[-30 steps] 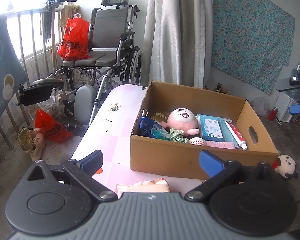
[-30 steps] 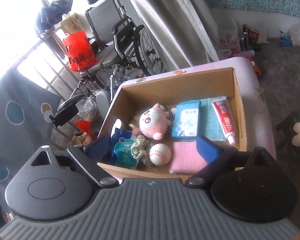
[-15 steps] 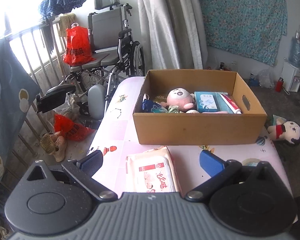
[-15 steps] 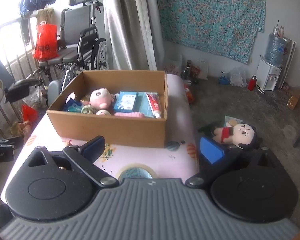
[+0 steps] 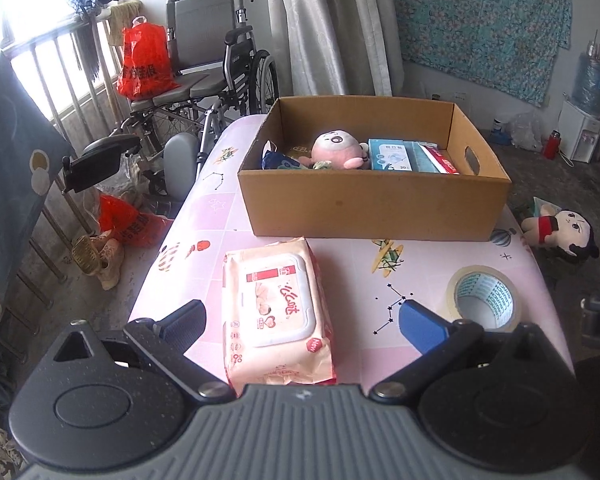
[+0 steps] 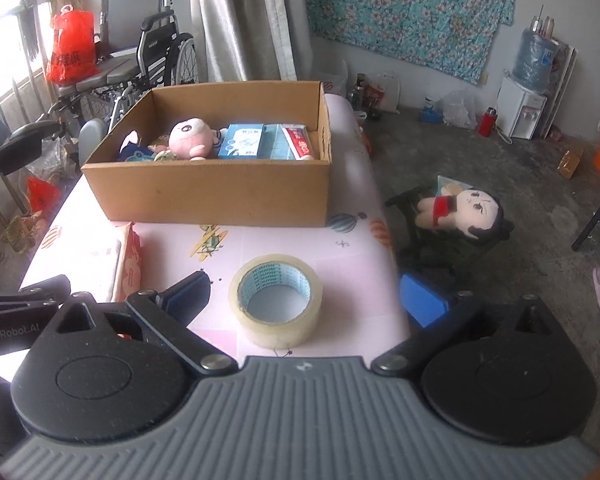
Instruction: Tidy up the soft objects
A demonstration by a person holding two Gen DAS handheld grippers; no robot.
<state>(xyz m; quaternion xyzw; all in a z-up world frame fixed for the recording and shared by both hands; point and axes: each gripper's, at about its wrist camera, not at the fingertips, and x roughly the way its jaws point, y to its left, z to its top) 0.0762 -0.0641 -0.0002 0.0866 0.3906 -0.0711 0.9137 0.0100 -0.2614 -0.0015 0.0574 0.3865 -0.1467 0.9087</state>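
Observation:
A cardboard box (image 5: 374, 204) (image 6: 208, 194) stands at the far end of the pink table (image 5: 204, 224). It holds a pink plush toy (image 5: 338, 150) (image 6: 191, 139), a blue box (image 5: 390, 155) and a toothpaste box (image 6: 298, 143). A pack of wet wipes (image 5: 276, 314) (image 6: 128, 260) lies near me, between the fingers of my open, empty left gripper (image 5: 302, 324). My right gripper (image 6: 304, 296) is open and empty, its fingers either side of a tape roll (image 6: 276, 300) (image 5: 485, 298).
A plush doll (image 6: 464, 212) (image 5: 560, 232) lies on a dark stool right of the table. A wheelchair (image 5: 204, 80) with a red bag (image 5: 144, 66) stands behind left. Railing and shoes (image 5: 98, 256) are on the left.
Both grippers have pulled back from the box toward the near table edge. The wet wipes and the tape roll have come into view between the fingers.

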